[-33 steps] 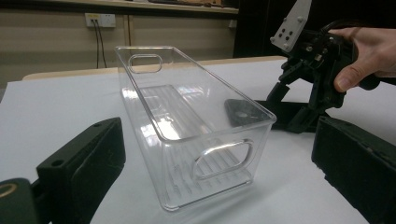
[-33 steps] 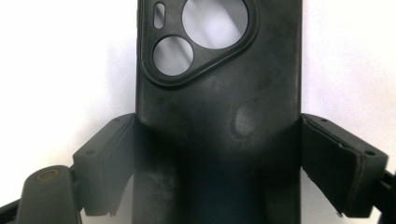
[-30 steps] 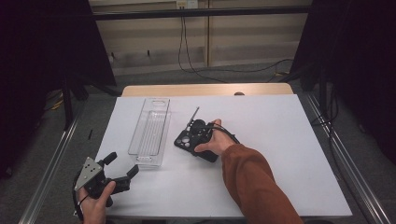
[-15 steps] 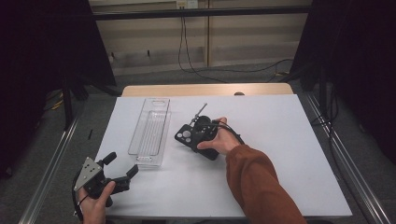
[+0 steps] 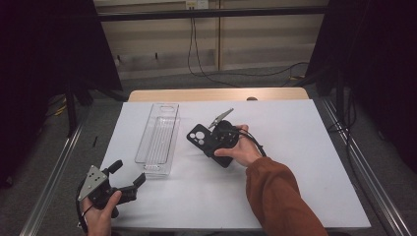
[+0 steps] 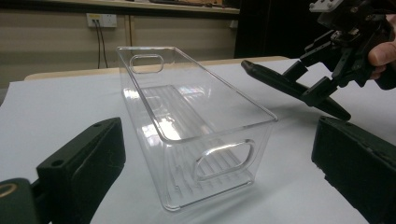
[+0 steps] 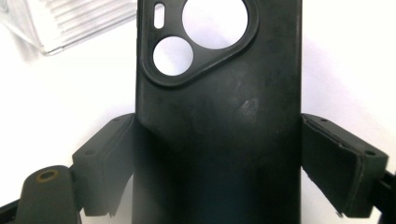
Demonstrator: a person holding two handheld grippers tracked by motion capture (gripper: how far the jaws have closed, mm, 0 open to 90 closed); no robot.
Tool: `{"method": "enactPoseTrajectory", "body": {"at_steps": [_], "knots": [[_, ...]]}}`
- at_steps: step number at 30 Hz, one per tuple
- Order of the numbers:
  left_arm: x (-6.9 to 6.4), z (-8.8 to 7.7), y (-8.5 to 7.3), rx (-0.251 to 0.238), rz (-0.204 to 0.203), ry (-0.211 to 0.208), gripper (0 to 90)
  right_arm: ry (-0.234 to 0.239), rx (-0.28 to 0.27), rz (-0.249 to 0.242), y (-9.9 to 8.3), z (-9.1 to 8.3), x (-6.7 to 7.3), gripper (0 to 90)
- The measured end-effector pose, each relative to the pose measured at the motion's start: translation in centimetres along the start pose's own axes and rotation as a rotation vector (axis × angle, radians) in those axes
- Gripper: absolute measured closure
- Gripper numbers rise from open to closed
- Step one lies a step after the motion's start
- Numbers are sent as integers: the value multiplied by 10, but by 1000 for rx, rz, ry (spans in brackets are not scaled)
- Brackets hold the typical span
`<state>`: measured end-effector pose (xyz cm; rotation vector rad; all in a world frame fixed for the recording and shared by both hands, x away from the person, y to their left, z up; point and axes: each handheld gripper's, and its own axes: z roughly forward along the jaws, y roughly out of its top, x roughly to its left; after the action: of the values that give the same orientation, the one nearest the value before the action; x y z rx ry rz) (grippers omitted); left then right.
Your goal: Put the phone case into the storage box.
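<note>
Your right gripper [image 5: 209, 142] is clamped on the black phone case [image 7: 219, 116], held just above the white table [image 5: 305, 147] right of the clear bin [image 5: 160, 137]. Your left gripper [image 5: 127, 178], jaws spread and holding nothing, rests at the near-left corner.

White table [image 5: 305, 162] w/ clear plastic bin [image 5: 158, 140] lying directly on it.

A rust-orange sleeve [image 5: 278, 196] covers the right arm; both tools are black, the left tool [image 5: 129, 183] topped by a grey triangular plate [image 5: 92, 176].
</note>
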<state>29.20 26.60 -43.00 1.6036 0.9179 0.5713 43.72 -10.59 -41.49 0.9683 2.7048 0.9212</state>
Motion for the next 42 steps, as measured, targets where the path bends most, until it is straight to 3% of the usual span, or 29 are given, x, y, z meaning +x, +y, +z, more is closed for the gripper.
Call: {"method": "enactPoseTrajectory", "body": {"at_steps": [13, 28, 42], "knots": [[0, -1, 0, 2, 4, 1, 29, -9, -133, 5, -14, -8, -1, 148], [0, -1, 0, 2, 7, 3, 29, -32, -337, 10, -26, -31, 2, 147], [-1, 0, 0, -2, 5, 3, 27, -38, -447, 56, -52, -49, 1, 147]]}}
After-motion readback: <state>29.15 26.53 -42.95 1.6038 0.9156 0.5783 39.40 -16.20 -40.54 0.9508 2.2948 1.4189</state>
